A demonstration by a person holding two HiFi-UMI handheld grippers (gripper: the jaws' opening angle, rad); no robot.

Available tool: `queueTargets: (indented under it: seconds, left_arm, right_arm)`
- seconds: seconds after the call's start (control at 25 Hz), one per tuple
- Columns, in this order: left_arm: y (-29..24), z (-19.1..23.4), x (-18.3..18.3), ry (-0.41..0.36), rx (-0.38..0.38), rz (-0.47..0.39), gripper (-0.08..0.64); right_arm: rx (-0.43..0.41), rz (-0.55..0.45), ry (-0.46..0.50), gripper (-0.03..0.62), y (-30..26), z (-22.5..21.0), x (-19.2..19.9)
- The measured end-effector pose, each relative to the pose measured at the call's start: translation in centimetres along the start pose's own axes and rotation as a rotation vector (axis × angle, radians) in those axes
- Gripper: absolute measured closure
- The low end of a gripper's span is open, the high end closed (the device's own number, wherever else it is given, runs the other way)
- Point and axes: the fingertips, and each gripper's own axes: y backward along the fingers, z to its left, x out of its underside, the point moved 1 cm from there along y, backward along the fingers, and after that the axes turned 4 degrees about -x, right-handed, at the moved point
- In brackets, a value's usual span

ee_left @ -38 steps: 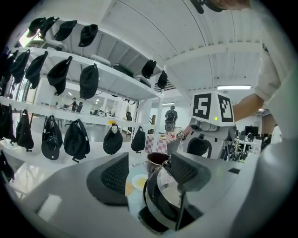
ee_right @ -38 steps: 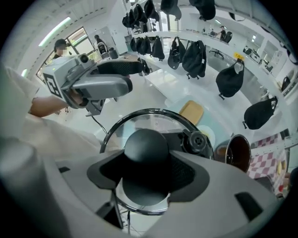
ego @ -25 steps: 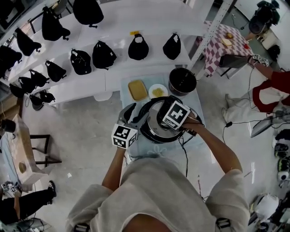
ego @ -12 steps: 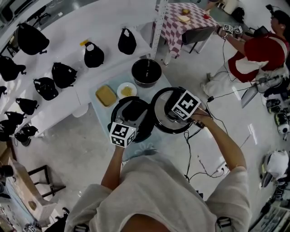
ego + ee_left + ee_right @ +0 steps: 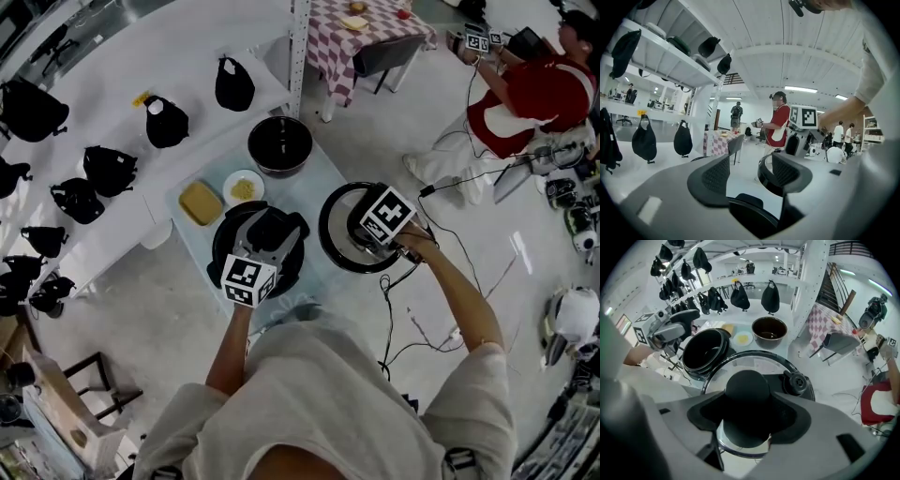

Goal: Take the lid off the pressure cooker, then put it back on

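The black pressure cooker [image 5: 246,246] stands open on the light blue table [image 5: 319,183]; its dark inside also shows in the right gripper view [image 5: 705,350]. To its right, over the table's right edge, is the lid [image 5: 333,242], a glass disc with a black rim. My right gripper [image 5: 367,234] points down, shut on the lid's round black knob [image 5: 747,383]. My left gripper [image 5: 270,227] sits over the cooker. Its jaws stand apart with nothing between them [image 5: 747,173], and the cooker's dark rim [image 5: 750,213] lies just below them.
A black bowl [image 5: 279,145], a small plate of yellow food [image 5: 244,187] and a yellow block [image 5: 201,202] sit at the table's far end. White shelves with black bags [image 5: 166,122] lie beyond. A person in red [image 5: 525,94] and a checked table [image 5: 361,28] are to the right. A cable [image 5: 403,309] trails on the floor.
The lid, over the cooker a second ago, has travelled to the right in the right gripper and the cooker now stands open. The left gripper has come over the cooker.
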Motion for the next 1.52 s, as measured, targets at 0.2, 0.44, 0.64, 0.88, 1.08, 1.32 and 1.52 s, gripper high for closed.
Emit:
queueTargets:
  seconds: [0.2, 0.44, 0.64, 0.88, 1.08, 1.32, 1.52]
  left_arm:
    - [-0.3, 0.6, -0.2, -0.008, -0.029, 0.011, 0.293]
    - [-0.1, 0.9, 0.0, -0.002, -0.058, 0.046, 0.293]
    - [0.2, 1.7, 0.3, 0.001, -0.093, 0.068, 0.293]
    - [0.6, 2.6, -0.1, -0.006, -0.134, 0.075, 0.293]
    - [1.0, 2.6, -0.2, -0.003, -0.145, 0.079, 0.293]
    - [1.3, 2.9, -0.1, 0.001, -0.152, 0.079, 0.293]
    - [1.4, 2.6, 0.4, 0.005, -0.150, 0.080, 0.293]
  right_arm:
    - [-0.025, 0.007, -0.040, 0.321, -4.2, -2.0, 0.9]
    - [-0.059, 0.020, -0.085, 0.321, -10.5, -3.4, 1.2]
    - [-0.052, 0.036, -0.111, 0.321, -15.7, -5.3, 1.4]
    - [-0.044, 0.016, -0.159, 0.321, -19.3, -6.4, 0.9]
    - [-0.023, 0.013, -0.177, 0.321, -21.5, -6.4, 1.1]
    - [0.023, 0.006, -0.109, 0.321, -22.9, -6.2, 0.8]
    - [0.030, 0.042, -0.100, 0.316, -23.5, -6.1, 1.1]
